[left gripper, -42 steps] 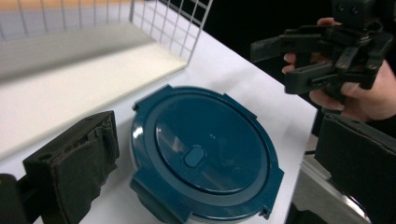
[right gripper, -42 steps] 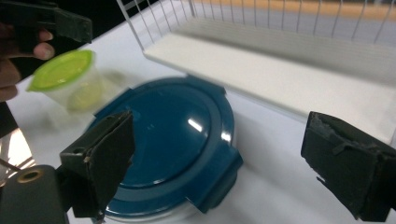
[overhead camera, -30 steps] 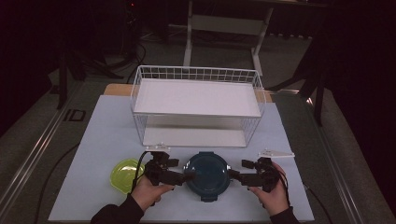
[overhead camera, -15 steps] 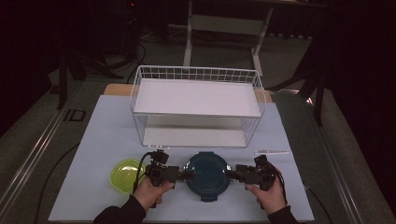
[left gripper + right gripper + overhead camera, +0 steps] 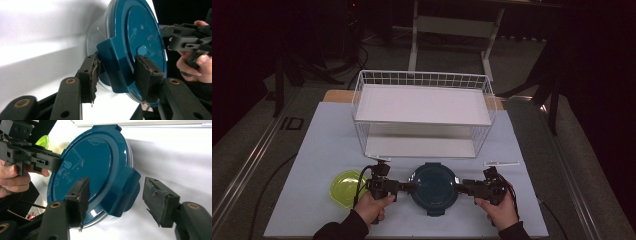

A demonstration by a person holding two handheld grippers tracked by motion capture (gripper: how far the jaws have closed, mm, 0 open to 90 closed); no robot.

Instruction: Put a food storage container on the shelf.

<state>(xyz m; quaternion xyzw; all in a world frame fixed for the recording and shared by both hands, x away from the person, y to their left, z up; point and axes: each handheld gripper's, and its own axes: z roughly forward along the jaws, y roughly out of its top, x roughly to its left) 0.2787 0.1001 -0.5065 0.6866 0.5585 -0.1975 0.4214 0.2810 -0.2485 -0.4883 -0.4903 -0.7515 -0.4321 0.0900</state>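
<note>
**Both grippers at lid clips, left and right**

Both forearms come in low from the bottom edge, hands level, grippers pointing inward at each other across the container (image 5: 434, 188). Left gripper (image 5: 408, 187) meets the container's left side; in the left gripper view (image 5: 117, 75) its pads sit on either side of the teal lid's (image 5: 136, 40) clip (image 5: 116, 66), closed onto it or very nearly so. Right gripper (image 5: 460, 187) is at the container's right side; in the right gripper view (image 5: 117, 202) its jaws are spread, straddling the clip (image 5: 125, 192) there, one pad over the lid, the other well off it.

Container sits on the white mat (image 5: 312, 150), front centre, just before the wire basket (image 5: 422, 107); green bowl (image 5: 343, 188) left of it, beside the left hand (image 5: 373, 206).

Versus half a second ago: hands a little lower toward the near edge, both grippers pushed further in onto the container rim. Container and bowl unmoved.
</note>
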